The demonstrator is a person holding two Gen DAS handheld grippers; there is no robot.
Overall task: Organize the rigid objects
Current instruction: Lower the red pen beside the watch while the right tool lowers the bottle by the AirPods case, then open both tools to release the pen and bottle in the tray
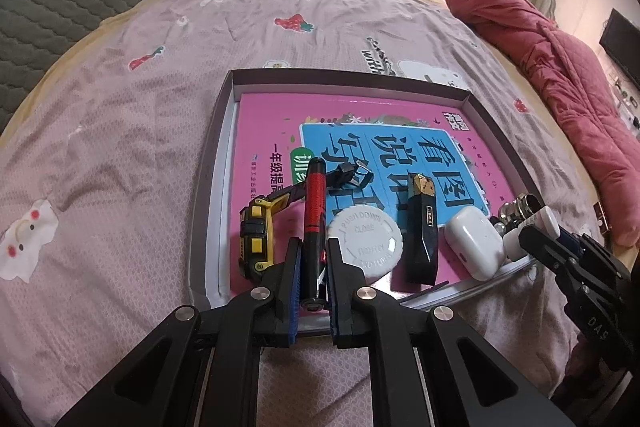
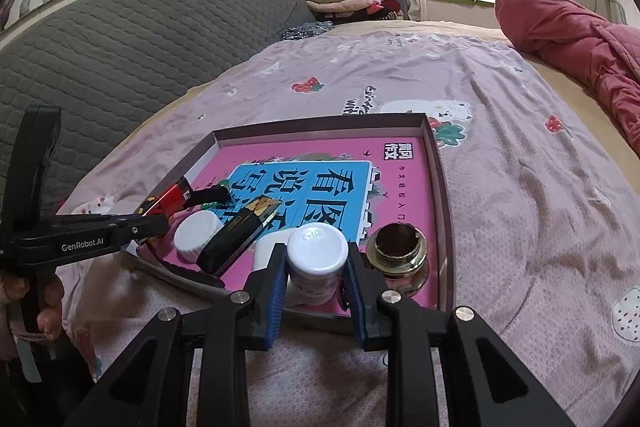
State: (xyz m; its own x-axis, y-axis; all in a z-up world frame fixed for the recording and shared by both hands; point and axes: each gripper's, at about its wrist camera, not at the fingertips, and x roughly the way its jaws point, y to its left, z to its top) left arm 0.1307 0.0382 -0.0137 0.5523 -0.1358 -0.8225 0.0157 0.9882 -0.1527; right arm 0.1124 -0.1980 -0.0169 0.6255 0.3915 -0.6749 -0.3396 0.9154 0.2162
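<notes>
Two claws are working over a shallow tray (image 1: 224,131) on the bed.
Left claw (image 1: 313,267) is pinching a red-and-black pen (image 1: 316,203); right claw (image 2: 316,279) is pinching a white bottle (image 2: 318,251) beside a brass fitting (image 2: 398,247).

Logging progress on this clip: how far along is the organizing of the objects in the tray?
Done, by the look of it: watch, white cap, black bar, earbud case and brass fitting sit along the tray near edge. In hand: left gripper is shut on the red-black pen; right gripper is shut on the white bottle. Left: releasing both.
</notes>
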